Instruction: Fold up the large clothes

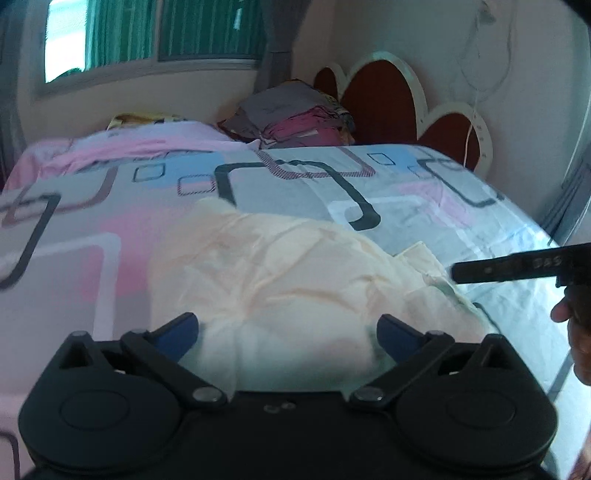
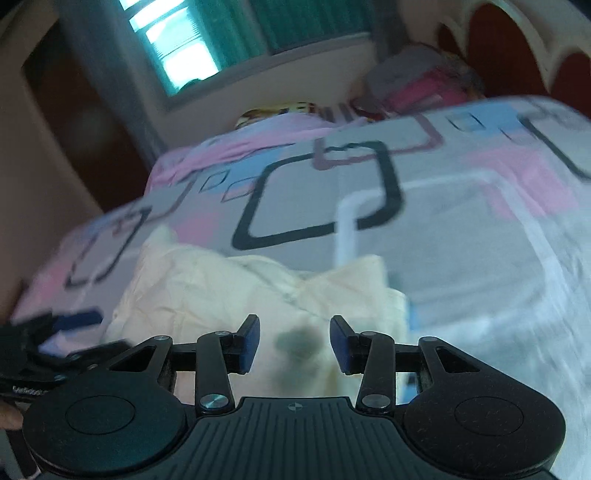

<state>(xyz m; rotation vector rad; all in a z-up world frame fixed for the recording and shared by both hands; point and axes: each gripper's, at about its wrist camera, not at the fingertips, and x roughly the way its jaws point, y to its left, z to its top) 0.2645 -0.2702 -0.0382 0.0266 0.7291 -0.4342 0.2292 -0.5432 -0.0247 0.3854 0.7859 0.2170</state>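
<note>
Cream shirt [image 1: 295,273] lies bunched on the patterned bedsheet [image 1: 92,229], directly ahead of my left gripper [image 1: 288,328] and right gripper [image 2: 294,341]; both jaws released, gripping nothing.

The left hand-held gripper [image 1: 287,328] has its jaws wide apart. The right hand-held gripper [image 2: 294,341] is spread too. Both tip downward, holding nothing.

A patterned bedsheet [image 1: 303,192] covered the bed, with a stack of folded clothes [image 1: 295,118] near the red headboard [image 1: 384,96] and a green-curtained window [image 1: 155,33] behind.
</note>
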